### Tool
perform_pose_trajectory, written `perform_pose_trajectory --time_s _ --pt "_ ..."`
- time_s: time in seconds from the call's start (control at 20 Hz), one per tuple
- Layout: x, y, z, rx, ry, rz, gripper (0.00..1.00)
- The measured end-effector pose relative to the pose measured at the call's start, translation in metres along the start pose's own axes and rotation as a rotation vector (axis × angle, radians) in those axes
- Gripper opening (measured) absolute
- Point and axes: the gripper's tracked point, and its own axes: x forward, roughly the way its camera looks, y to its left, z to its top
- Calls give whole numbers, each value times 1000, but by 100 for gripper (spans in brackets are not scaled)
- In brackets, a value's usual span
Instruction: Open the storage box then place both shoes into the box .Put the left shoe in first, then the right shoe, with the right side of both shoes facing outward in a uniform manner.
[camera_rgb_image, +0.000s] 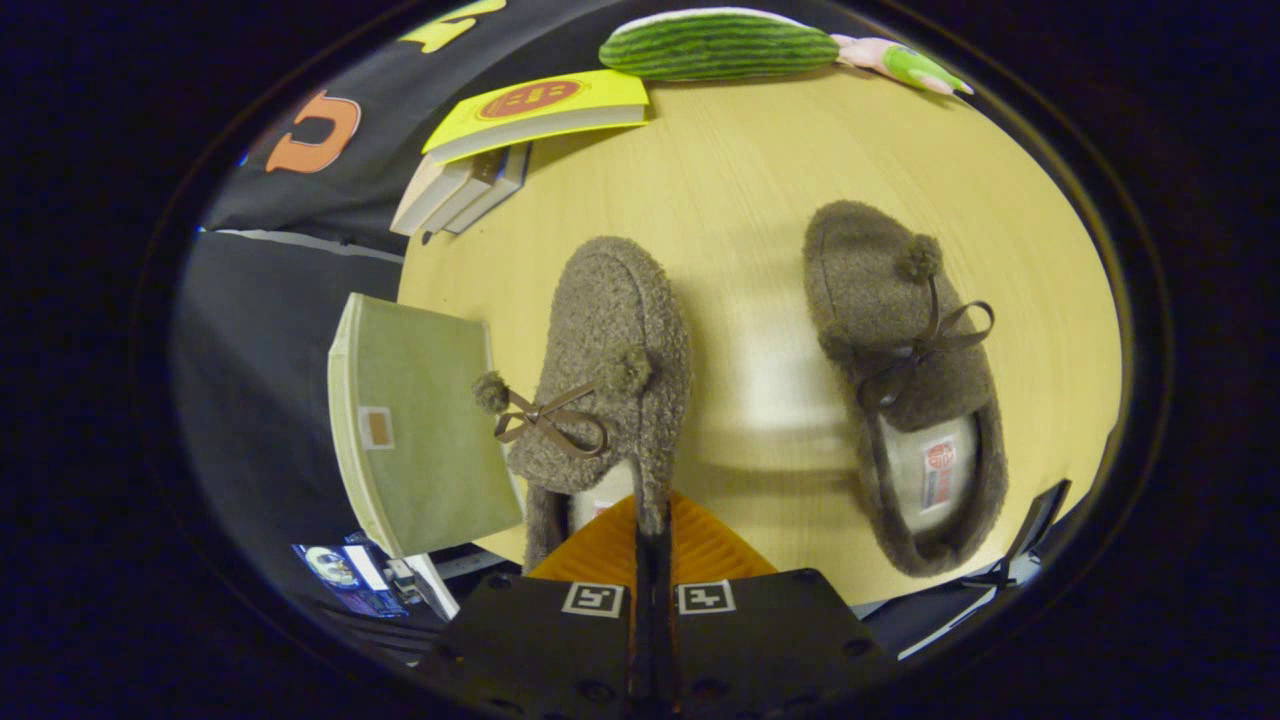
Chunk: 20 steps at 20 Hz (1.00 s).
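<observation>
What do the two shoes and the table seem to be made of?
Left shoe, pinched at its side wall by the shut claw, and right shoe: curly brown fleece-like fabric, matte, with ribbon bows and pompoms; pale lining, likely soft. Table: light wood or wood-look laminate, smooth with faint sheen.

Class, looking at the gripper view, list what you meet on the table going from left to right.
Green storage box → shoe pinched by its heel wall in the gripper → second shoe lying free on the wooden table.
</observation>
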Motion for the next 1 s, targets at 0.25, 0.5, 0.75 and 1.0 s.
perform_pose_trajectory --time_s 0.25,0.5,0.75,1.0 --pt "-60 74 -1 -73 -71 65 6" --pt "-90 171 -5 -139 -91 147 6" --pt "-64 265 -17 -171 -58 191 6" --pt "-6 324 -31 -177 3 169 6"
